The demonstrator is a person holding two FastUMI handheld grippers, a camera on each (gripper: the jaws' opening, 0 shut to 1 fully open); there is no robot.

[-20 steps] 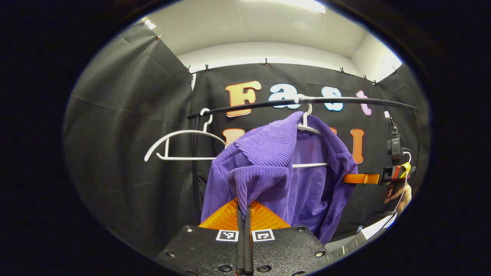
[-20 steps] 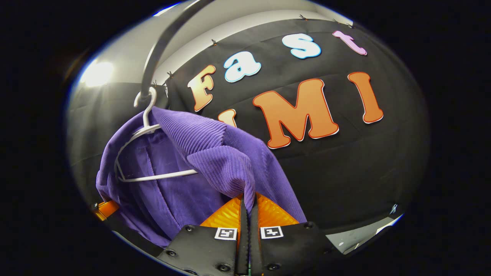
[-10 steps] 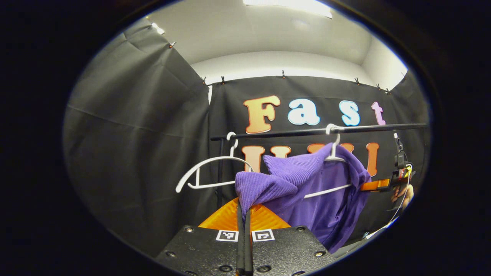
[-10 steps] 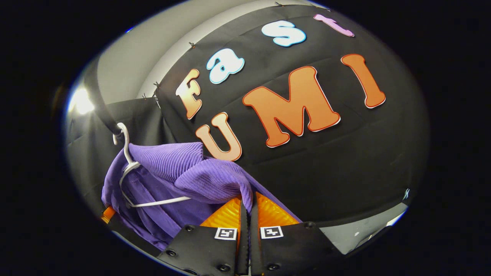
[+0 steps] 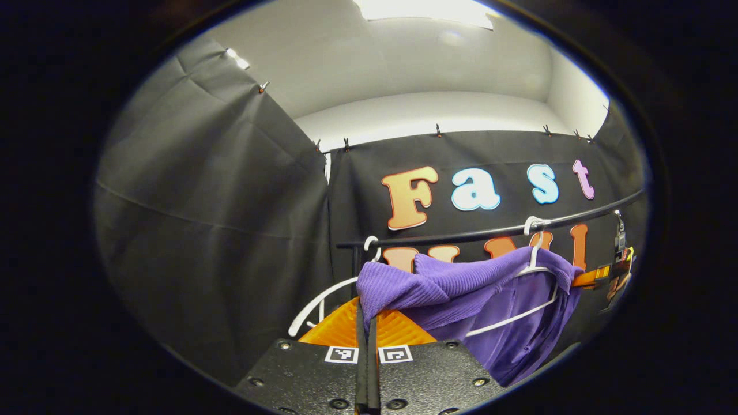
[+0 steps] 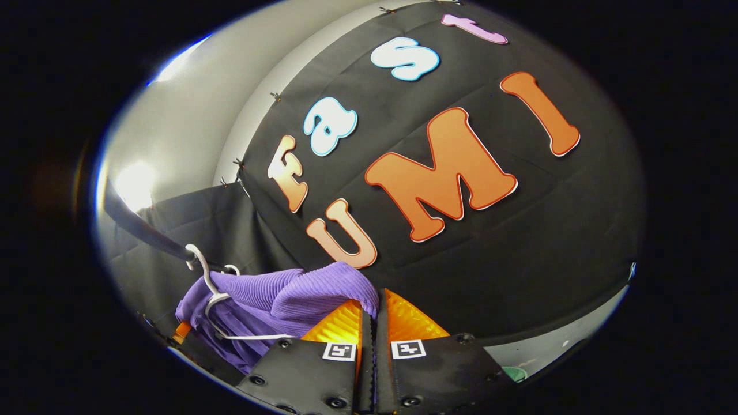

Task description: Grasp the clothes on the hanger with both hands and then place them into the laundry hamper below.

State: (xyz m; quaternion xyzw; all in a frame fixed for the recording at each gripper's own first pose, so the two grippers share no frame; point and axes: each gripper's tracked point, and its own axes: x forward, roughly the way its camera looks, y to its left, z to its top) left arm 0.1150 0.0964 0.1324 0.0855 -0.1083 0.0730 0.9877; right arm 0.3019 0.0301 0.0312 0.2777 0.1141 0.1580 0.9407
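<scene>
Right now both your grippers, left (image 5: 366,314) and right (image 6: 369,314), are clamped on the purple top (image 5: 461,282), one shoulder each. It's stretched sideways between them, middle draped over the hanger (image 5: 533,271) on the rail (image 5: 490,233). Lift clear before lowering.

Black clothes rail (image 5: 461,236): ran horizontally before the booth's black cloth wall. Carried two white hangers hooked over it: one bare hanger (image 5: 323,300) at the left end, one hanger (image 5: 533,259) draped with a purple ribbed garment (image 5: 461,282).
</scene>
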